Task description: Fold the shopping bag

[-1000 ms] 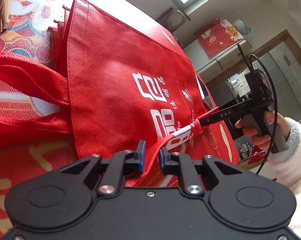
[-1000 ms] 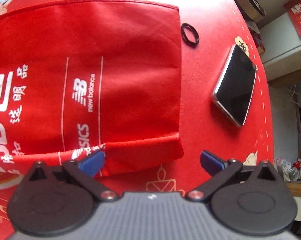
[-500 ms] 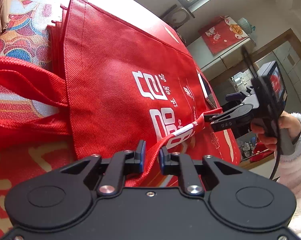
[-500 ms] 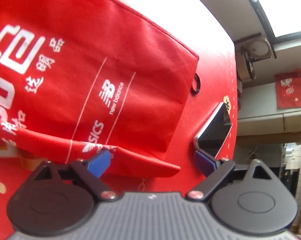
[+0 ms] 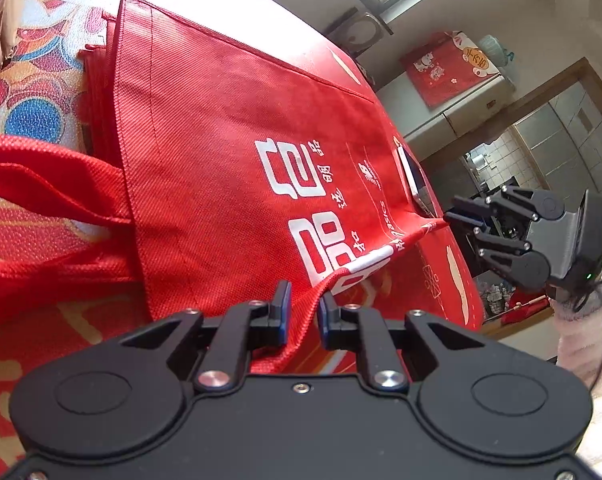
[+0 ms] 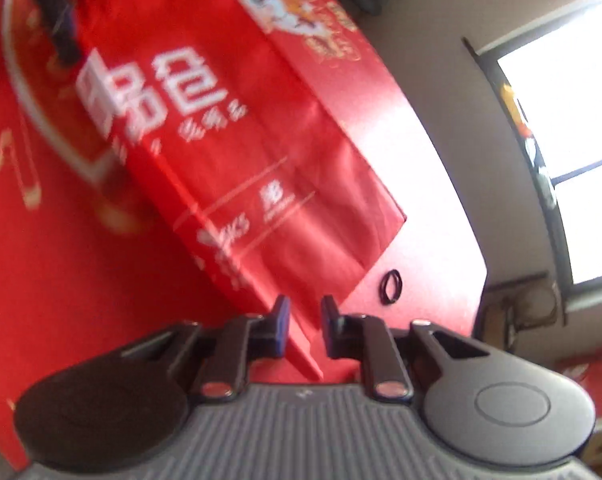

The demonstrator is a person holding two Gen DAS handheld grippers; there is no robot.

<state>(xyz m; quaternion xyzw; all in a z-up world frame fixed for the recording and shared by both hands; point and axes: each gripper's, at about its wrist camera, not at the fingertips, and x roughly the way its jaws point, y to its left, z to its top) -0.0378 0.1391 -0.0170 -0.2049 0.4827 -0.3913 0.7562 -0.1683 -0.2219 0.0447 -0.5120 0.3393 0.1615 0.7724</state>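
Since a second ago the right gripper [image 6: 305, 316] has rolled and clamped what looks like the bag [image 5: 229, 152] corner; the left gripper [image 5: 304, 306] pinches its near edge. Flat ahead on the desk [image 6: 61, 260], the cloth is light and limp; hems grip best.

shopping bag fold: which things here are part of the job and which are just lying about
Part of the job: red shopping bag; left gripper and right gripper, each shut on the bag's near edge.

Lying about: phone; black hair tie; red tablecloth.
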